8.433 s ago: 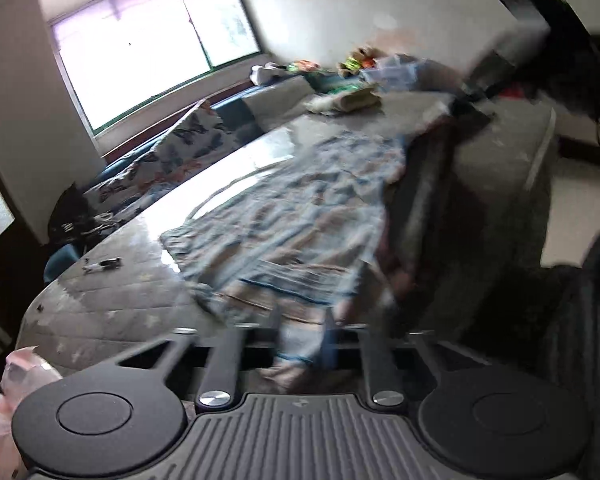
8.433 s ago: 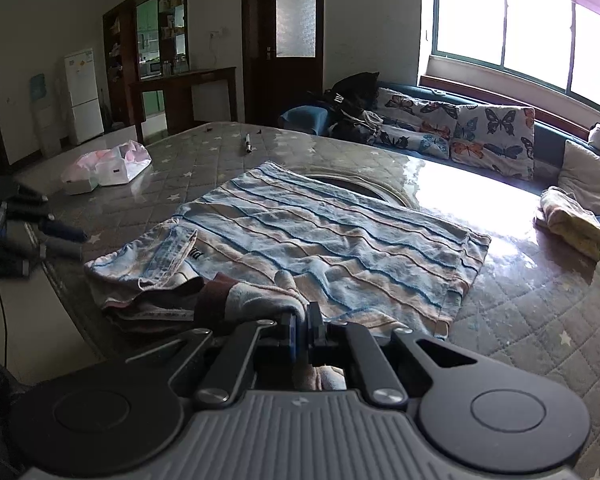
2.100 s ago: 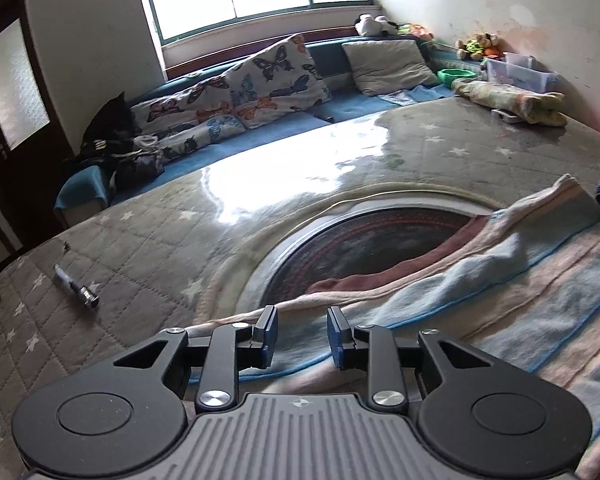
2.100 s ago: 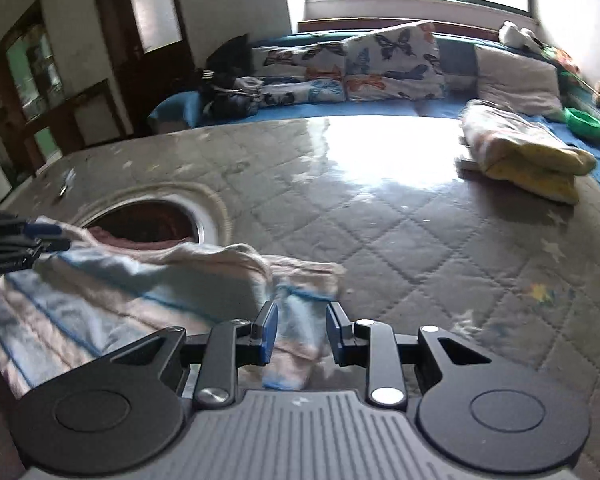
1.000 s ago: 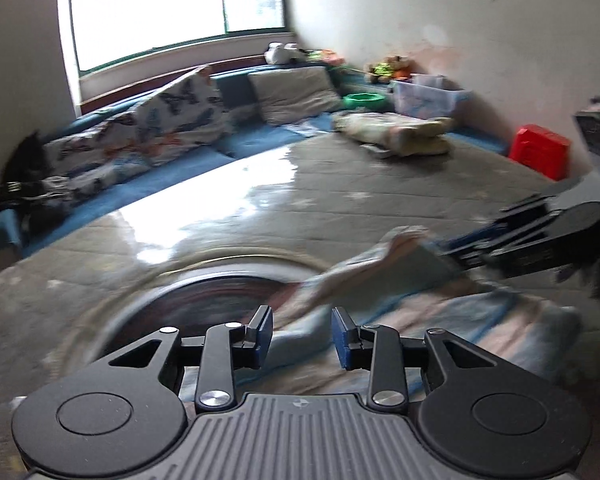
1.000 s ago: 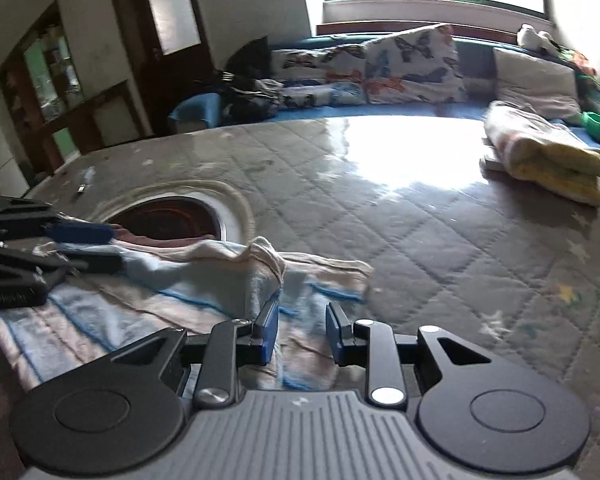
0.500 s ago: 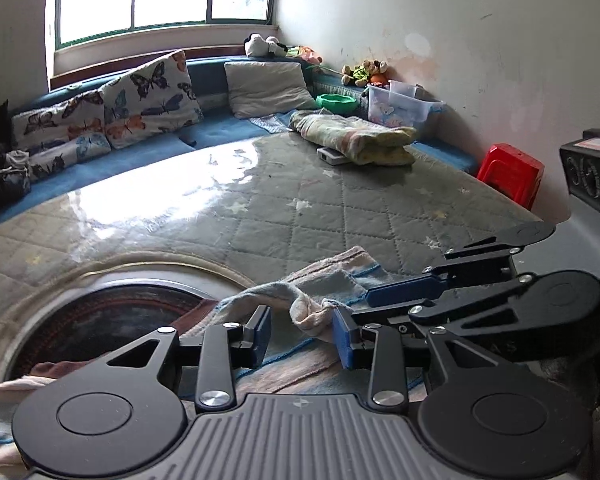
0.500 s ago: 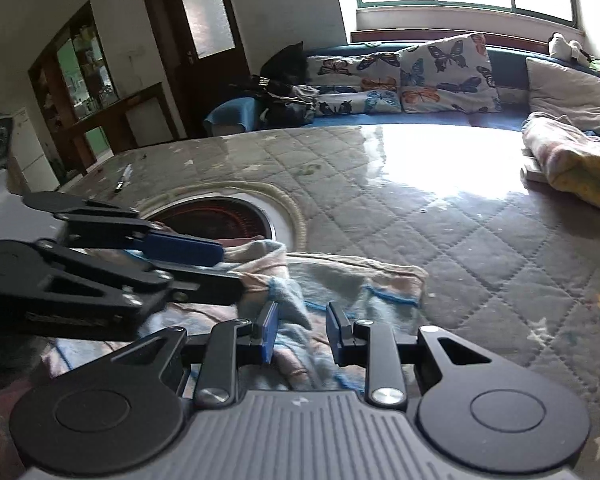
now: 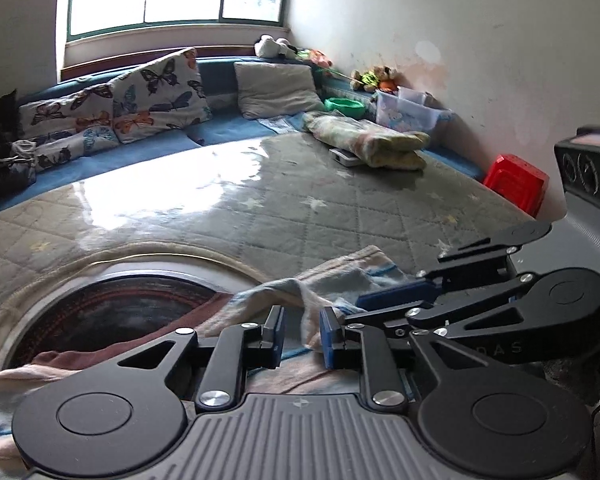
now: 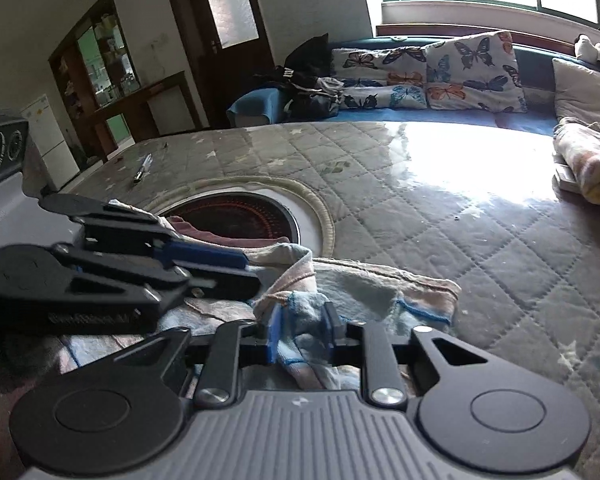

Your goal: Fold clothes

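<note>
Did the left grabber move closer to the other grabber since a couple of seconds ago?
Yes. The left gripper has slid right along the striped cloth, past the round opening, and now sits beside the right gripper.

Your two grippers meet over the near edge of the table (image 9: pixel 340 216). The garment (image 10: pixel 380 292) lies beneath them, its raised fold between the spread fingers of your left gripper (image 9: pixel 300 334) and your right gripper (image 10: pixel 300 336). In the left wrist view your right gripper (image 9: pixel 400 304) comes in from the right, touching that fold. The round inset (image 10: pixel 236 220) sits in the table just behind the garment. A pen (image 10: pixel 142 168) lies farther back to the left. A folded bundle (image 9: pixel 364 142) rests at the far right edge. Cushions (image 10: pixel 432 72) line the bench behind the table.
</note>
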`<state>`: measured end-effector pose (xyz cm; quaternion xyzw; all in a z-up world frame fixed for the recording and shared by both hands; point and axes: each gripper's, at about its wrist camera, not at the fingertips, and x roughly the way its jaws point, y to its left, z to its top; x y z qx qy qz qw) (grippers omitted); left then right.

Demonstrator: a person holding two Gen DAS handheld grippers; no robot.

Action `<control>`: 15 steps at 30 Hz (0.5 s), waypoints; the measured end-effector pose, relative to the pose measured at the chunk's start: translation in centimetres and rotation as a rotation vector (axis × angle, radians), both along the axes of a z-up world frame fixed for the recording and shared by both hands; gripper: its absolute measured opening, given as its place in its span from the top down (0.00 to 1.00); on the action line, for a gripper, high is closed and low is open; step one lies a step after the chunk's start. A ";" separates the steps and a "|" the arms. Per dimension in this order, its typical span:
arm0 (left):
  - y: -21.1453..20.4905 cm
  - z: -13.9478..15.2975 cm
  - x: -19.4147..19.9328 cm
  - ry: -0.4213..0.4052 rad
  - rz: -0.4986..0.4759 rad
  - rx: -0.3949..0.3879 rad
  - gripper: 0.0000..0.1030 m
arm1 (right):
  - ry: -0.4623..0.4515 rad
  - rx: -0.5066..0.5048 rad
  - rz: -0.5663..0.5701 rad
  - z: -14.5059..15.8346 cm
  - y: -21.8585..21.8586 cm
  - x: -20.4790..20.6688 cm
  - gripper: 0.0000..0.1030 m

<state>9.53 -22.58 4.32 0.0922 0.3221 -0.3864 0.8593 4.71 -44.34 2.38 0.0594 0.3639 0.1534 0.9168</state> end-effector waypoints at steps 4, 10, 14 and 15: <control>2.8 0.2 0.6 -0.052 0.079 0.036 0.70 | -0.006 -0.008 -0.016 0.0 0.0 -0.1 0.92; 8.9 -0.3 3.2 -0.108 0.298 0.155 0.70 | -0.070 -0.010 -0.100 1.2 -1.0 -1.6 0.94; 11.6 -1.3 4.1 -0.102 0.386 0.217 0.70 | -0.080 -0.003 -0.173 1.5 -2.2 -1.9 0.94; 12.3 -1.5 4.3 -0.101 0.408 0.232 0.70 | -0.078 0.000 -0.193 1.5 -2.6 -1.8 0.94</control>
